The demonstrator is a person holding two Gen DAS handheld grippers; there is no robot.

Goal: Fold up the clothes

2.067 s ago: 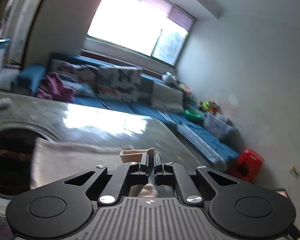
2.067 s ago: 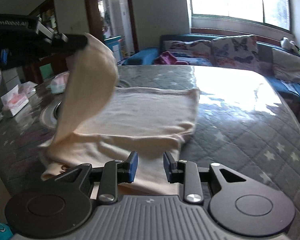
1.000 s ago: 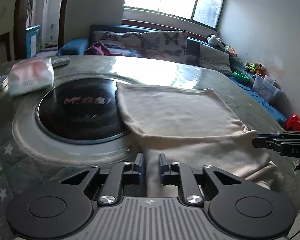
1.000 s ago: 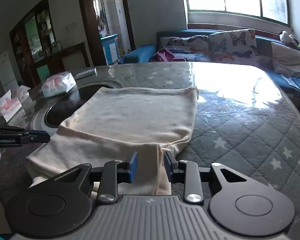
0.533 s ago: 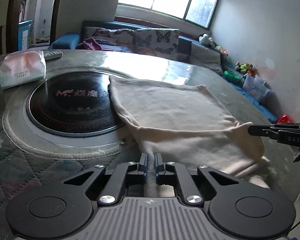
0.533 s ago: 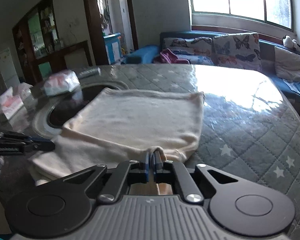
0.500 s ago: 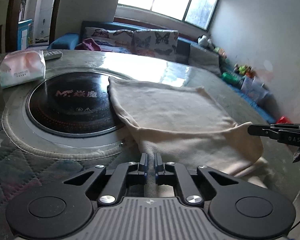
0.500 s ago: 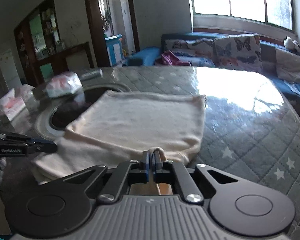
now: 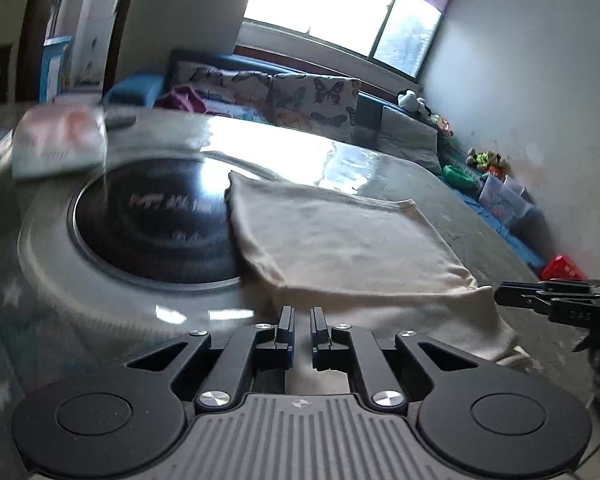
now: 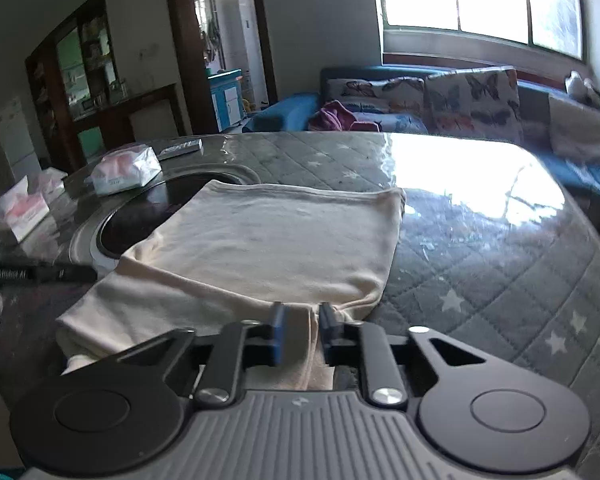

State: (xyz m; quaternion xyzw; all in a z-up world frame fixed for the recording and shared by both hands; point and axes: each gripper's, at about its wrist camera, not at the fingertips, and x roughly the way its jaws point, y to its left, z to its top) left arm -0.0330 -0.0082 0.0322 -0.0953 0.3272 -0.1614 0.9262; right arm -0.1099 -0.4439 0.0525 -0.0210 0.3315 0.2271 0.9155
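Pink tissue pack (image 10: 124, 170) beside cream folded garment (image 10: 268, 240)

1. The folded cream cloth garment (image 10: 268, 248) lay on the quilted grey tabletop (image 10: 480, 264), its left edge over the round black glass cooktop (image 10: 140, 216).
2. A plastic-wrapped tissue pack (image 10: 124, 172) sat behind the cooktop.
3. The blue sofa with butterfly-print cushions (image 10: 440, 96) stood behind the tabletop.

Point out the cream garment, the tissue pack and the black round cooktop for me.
cream garment (image 10: 284, 240): right wrist view, middle of the flat upper layer.
tissue pack (image 10: 124, 170): right wrist view, top of the plastic wrapper.
black round cooktop (image 9: 152, 224): left wrist view, bare glass left of the garment.
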